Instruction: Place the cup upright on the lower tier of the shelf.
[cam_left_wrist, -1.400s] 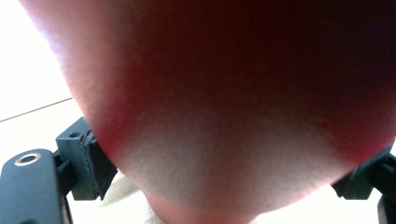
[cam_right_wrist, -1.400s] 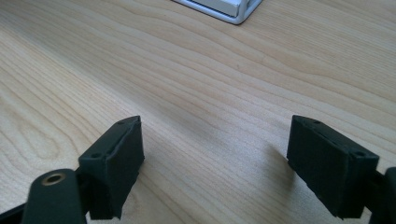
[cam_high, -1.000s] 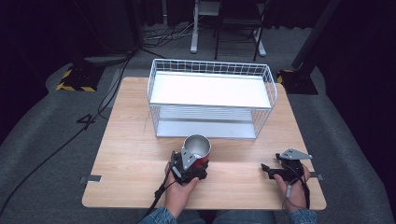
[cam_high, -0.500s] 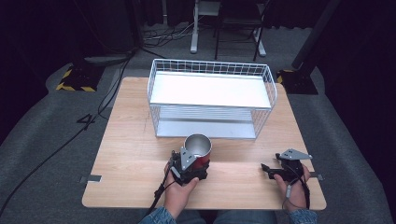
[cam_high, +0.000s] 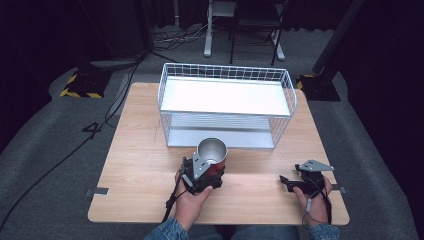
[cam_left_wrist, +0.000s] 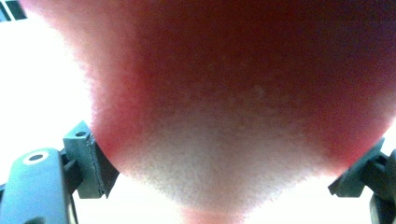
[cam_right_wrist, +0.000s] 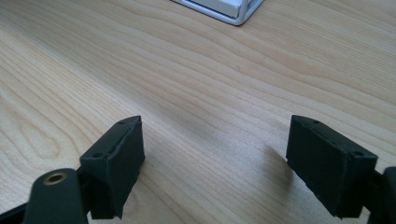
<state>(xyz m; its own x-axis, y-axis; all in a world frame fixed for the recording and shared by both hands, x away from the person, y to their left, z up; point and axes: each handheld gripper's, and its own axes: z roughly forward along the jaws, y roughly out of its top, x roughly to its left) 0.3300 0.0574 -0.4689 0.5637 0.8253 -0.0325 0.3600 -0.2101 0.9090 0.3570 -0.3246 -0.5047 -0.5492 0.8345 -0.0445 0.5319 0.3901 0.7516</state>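
A red cup (cam_high: 212, 153) with a shiny metal inside stands upright near the middle of the wooden table (cam_high: 140, 150), just in front of the wire rack. My left gripper (cam_high: 206, 170) is shut on the cup's near side. In the left gripper view the red cup (cam_left_wrist: 243, 102) bulges blurred between the two jaws, pressed against both. My right gripper (cam_high: 286, 183) rests low over the table at the front right, pointing left. Its jaws stand wide apart in the right gripper view (cam_right_wrist: 215, 163), with bare wood between them.
A white two-level wire rack (cam_high: 226, 107) takes up the far half of the table, its lower shelf open towards me. A corner of the rack's base (cam_right_wrist: 224, 11) shows at the top of the right gripper view. Cables and chair legs lie on the floor beyond.
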